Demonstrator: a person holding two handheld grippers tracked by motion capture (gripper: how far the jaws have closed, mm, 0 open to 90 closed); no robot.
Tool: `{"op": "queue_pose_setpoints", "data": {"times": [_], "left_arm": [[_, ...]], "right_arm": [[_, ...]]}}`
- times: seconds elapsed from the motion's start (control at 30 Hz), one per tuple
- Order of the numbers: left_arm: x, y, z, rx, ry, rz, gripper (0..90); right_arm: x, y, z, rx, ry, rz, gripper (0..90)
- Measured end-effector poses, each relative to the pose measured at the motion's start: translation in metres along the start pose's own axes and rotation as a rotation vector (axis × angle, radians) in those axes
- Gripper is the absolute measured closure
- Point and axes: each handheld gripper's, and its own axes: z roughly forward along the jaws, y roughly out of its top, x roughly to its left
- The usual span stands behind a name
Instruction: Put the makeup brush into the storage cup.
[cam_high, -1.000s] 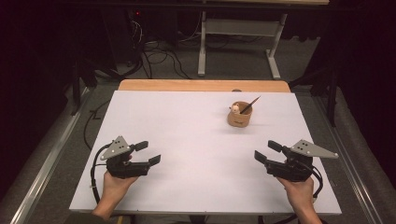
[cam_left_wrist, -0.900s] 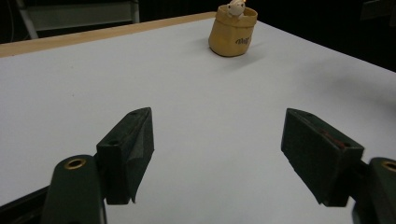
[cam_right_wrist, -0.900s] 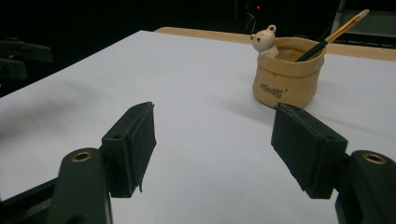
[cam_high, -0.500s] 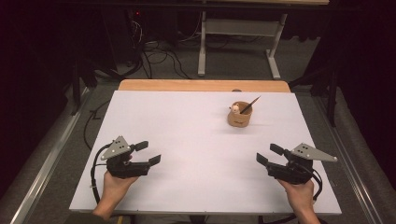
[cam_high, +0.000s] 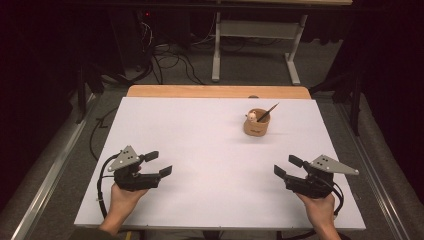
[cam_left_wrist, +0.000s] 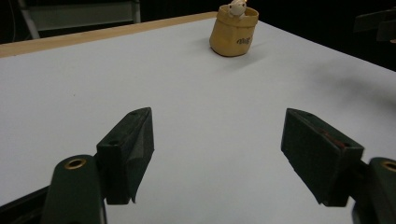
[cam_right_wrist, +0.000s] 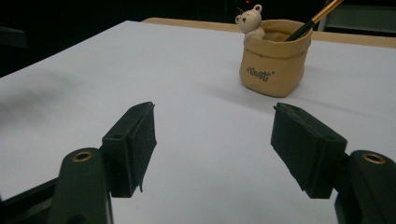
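Right, both sets of jaws stand wide apart with nothing between them. In the left gripper view my black pads frame bare white desk, and the right gripper view reads the same. The left gripper (cam_high: 159, 163) sits low at the near left of the desk (cam_high: 200, 150), the right gripper (cam_high: 288, 167) at the near right, each in a hand, well apart from one another and both pointing inward across the sheet.

Out from the jaws, the one thing on the desk is the pot (cam_high: 257, 124), a small tan holder with a bear (cam_high: 253, 116) peeking over its rim and a pencil (cam_high: 268, 112) leaning out of it. It stands upright toward the far edge, right of centre.

What I judge the coming move to turn on: the pot lies ahead of the right gripper and slightly inward, while from the left gripper it lies far across on a long diagonal. In the right gripper view it looms larger, just above the right jaw. So the right hand is the nearer. The pencil's long axis tilts up and away to the right, its upper end over the pot's far right rim, so I'd reach for it from that side.
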Motion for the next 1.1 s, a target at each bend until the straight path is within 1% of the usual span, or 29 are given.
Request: {"op": "queue_pose_setpoints", "data": {"times": [0.63,0.8,0.93,1.1], "left_arm": [[0.000,0.000,0.000,0.000,-0.002,0.000,26.3],[0.000,0.000,0.000,-0.004,-0.002,0.000,26.2],[-0.001,0.000,0.000,-0.002,-0.004,0.002,26.2],[-0.001,0.000,0.000,-0.005,-0.004,0.000,26.2]], "right_arm": [[-0.002,-0.007,0.004,0.010,-0.012,0.000,32.8],[-0.005,-0.010,0.005,0.015,-0.024,0.004,32.8],[-0.007,-0.011,0.005,0.008,-0.035,0.016,32.8],[-0.008,-0.013,0.006,0.009,-0.043,0.010,32.8]]}}
